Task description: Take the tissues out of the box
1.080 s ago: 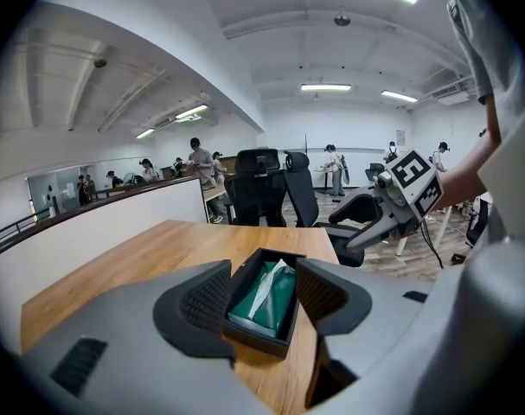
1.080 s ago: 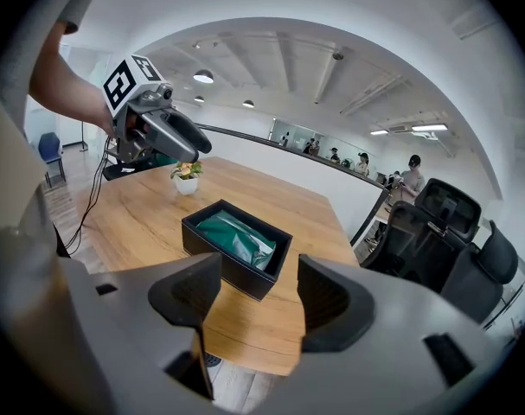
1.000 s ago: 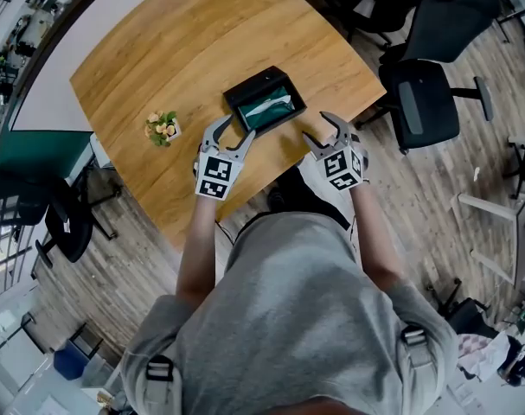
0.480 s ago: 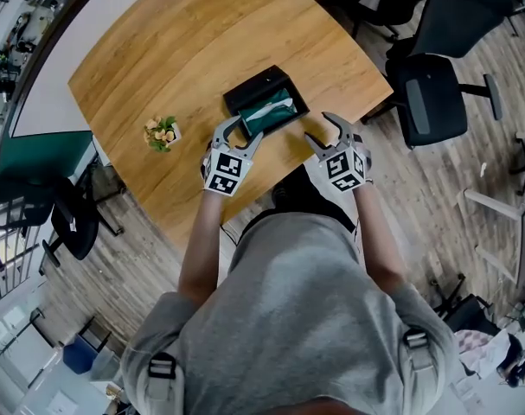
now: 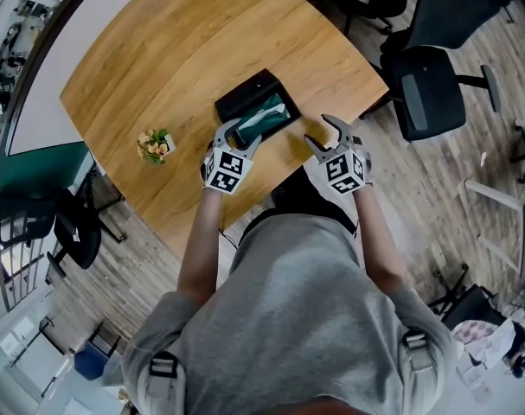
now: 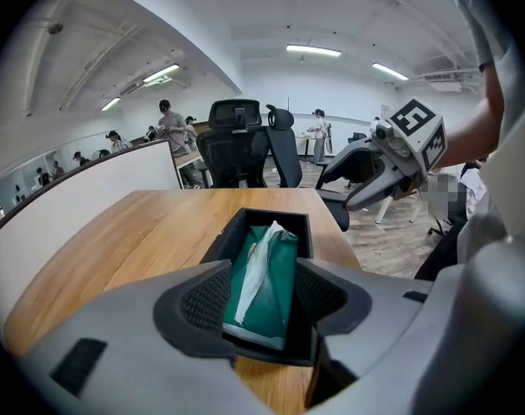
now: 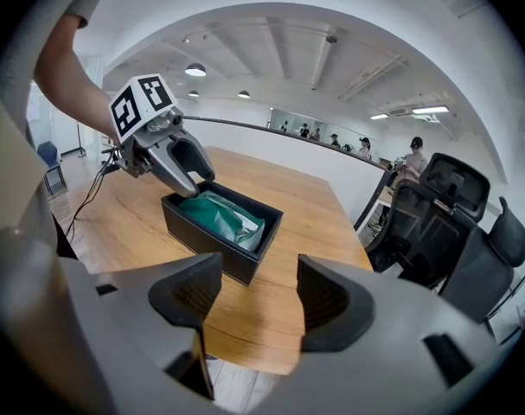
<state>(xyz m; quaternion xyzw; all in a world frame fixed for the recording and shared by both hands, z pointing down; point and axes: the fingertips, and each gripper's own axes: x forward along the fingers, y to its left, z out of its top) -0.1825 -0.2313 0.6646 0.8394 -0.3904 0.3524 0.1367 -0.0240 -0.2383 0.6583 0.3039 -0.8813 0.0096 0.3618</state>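
A black open box (image 5: 238,98) (image 6: 217,242) (image 7: 193,233) lies on the wooden table (image 5: 176,50), near its front edge. Inside it sits a green tissue pack (image 5: 267,116) (image 6: 275,271) (image 7: 214,216) with a white tissue (image 6: 259,259) sticking out of its top. My left gripper (image 5: 239,130) (image 6: 259,304) hovers over the box's near end, open, its fingers on either side of the pack without touching it. To the right of the box, over the table's edge, my right gripper (image 5: 323,130) (image 7: 259,303) stands open and holds nothing.
A small pot of flowers (image 5: 155,144) stands on the table to the left of the box. Black office chairs (image 5: 426,89) stand on the wood floor at the right. A green-topped surface (image 5: 33,175) lies at the left beside the table.
My left gripper has moved forward and to the right, from beside the box's near corner to over the box's near end. The right gripper has stayed in place.
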